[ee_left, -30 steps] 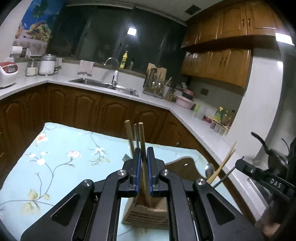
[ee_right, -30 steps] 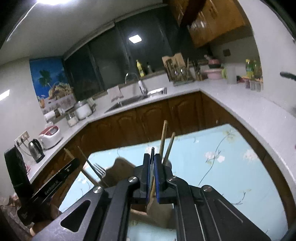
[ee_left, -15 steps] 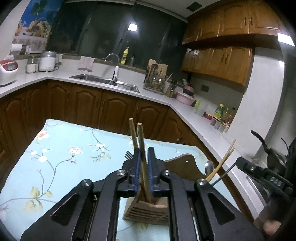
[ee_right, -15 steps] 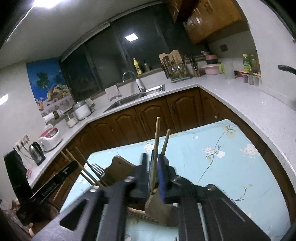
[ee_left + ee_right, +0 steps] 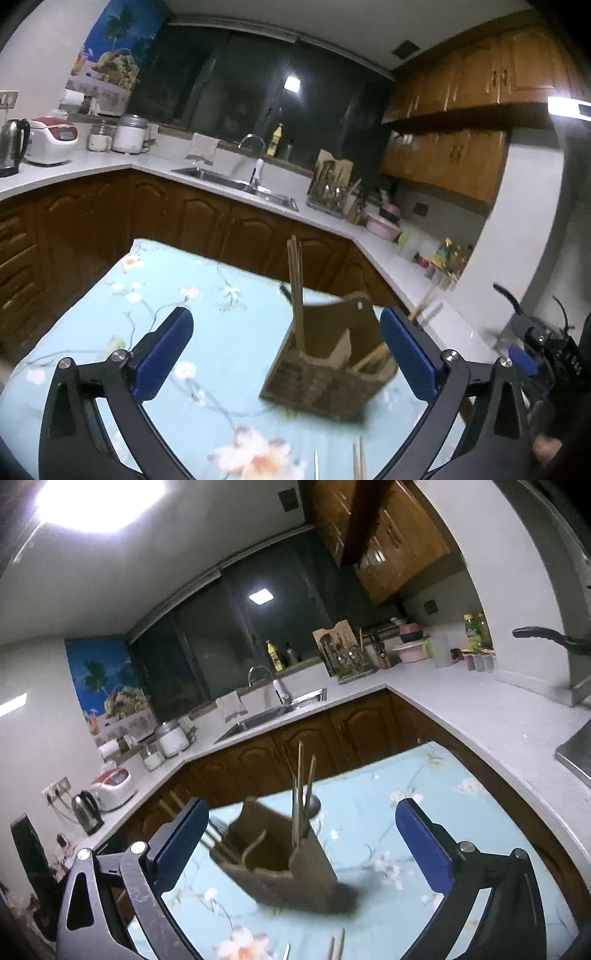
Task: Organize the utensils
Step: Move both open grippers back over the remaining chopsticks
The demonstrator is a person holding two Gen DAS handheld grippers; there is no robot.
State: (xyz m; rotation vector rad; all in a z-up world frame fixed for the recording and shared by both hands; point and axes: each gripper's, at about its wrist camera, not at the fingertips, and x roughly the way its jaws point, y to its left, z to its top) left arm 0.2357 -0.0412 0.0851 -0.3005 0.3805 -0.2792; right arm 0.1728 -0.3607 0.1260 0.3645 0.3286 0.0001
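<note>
Both grippers spread wide over the flowered counter, the wooden utensil holder standing free between them.

The counter (image 5: 207, 332), under its pale blue floral cloth, runs out of view at its near edge in both views. The wooden utensil holder (image 5: 325, 376) sits on it, blurred, its slats and inner dividers hard to make out. The left gripper (image 5: 291, 354) has its jaws opening, wide now, nothing pressed between the blue pads. The right gripper (image 5: 306, 845) is likewise opening wide, clear of the holder. Chopsticks (image 5: 295, 291) stand upright in a compartment of the holder; which one I cannot tell. More thin utensil tips (image 5: 356, 461) poke up at the bottom edge, cut off.
</note>
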